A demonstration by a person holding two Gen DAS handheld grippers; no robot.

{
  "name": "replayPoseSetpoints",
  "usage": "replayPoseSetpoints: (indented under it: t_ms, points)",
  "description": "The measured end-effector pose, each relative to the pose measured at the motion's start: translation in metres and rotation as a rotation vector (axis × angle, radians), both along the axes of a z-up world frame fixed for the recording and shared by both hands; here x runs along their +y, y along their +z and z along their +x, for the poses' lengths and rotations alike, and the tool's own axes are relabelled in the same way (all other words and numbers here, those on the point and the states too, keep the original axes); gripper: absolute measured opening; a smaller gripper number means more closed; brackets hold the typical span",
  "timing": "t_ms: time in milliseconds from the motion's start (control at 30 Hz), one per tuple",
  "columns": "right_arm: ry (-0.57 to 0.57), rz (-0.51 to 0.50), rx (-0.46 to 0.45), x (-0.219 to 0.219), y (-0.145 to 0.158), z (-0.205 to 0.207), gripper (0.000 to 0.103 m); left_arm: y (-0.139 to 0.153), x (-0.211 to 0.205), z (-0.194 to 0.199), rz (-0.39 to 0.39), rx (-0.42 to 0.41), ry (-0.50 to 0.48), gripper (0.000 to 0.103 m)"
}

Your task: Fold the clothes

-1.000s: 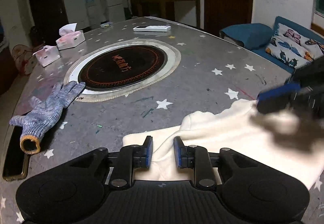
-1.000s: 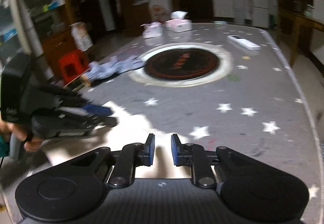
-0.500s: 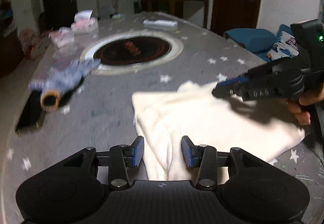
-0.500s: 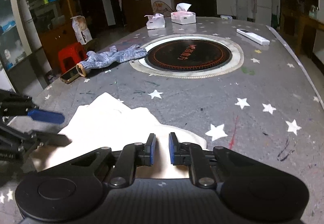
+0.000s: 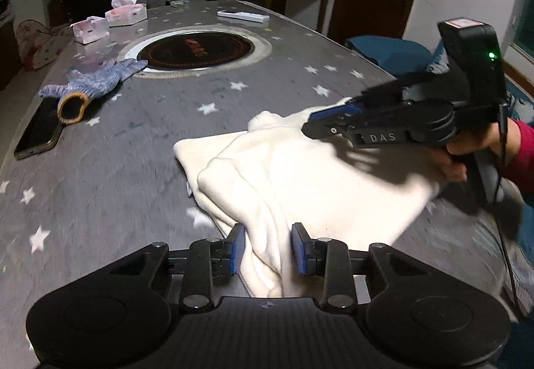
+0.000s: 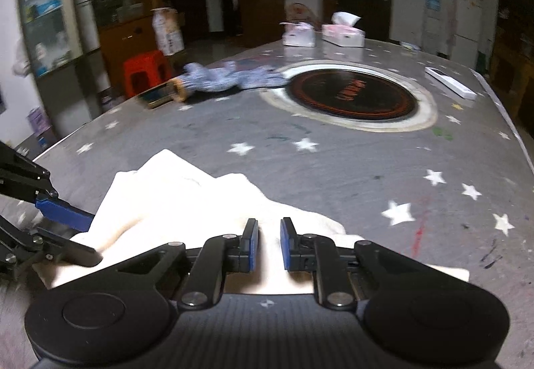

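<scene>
Cream fleece garment lies bunched and part-folded on the grey star-print tabletop, at the near edge, 6 o'clock in both wrist views. Layers overlap, one rounded fold edge at 9 o'clock of the pile, a lumpy corner sticking out at 12. I'd call the fold roughly midway: it is doubled over at least once but the outline is ragged, not a neat rectangle.

My left gripper has its blue pads apart with a ridge of the cloth between them; the pads look just off the fabric, so I read it as released, straddling not pinching. My right gripper sits low over the garment, pads close together with a narrow gap. Cloth lies under and maybe between them; whether it is clenched on fabric I cannot tell. In the left view the right gripper hangs over the pile at 2 o'clock, tips looking nearly closed.

Left to do, as I judge it: square the edges, flatten the bump at 12, probably one more fold across.

Clutter well apart from the work: blue knit glove with orange cuff at 10 o'clock, dark phone just beside it, round black induction hob set in the table at 12, two pink tissue boxes and a white remote beyond. None of it in the way.
</scene>
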State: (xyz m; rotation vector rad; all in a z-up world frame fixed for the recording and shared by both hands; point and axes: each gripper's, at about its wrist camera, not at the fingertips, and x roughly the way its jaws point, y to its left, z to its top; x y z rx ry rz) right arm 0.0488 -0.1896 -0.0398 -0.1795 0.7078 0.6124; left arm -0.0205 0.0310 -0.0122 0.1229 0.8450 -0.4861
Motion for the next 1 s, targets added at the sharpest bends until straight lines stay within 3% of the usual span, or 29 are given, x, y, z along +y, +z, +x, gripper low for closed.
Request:
replayPoseSetpoints:
  t_ms: [200,433,767,1000]
  points:
    - [-0.005,0.069,0.019,-0.012,0.014,-0.025,0.015,0.026,0.000,-0.002,0.027,-0.089,0.026,0.034]
    - [-0.100,0.049,-0.010,-0.049,0.019,-0.060,0.015,0.022,-0.036,0.028,-0.016,-0.091,-0.032,0.034]
    - [-0.284,0.087,0.029,-0.091,0.007,-0.039,0.015,-0.007,-0.048,0.059,-0.008,-0.037,0.009,0.035]
    - [-0.210,0.068,-0.013,-0.064,0.010,-0.023,0.016,-0.007,-0.050,0.060,-0.006,-0.039,0.012,0.035]
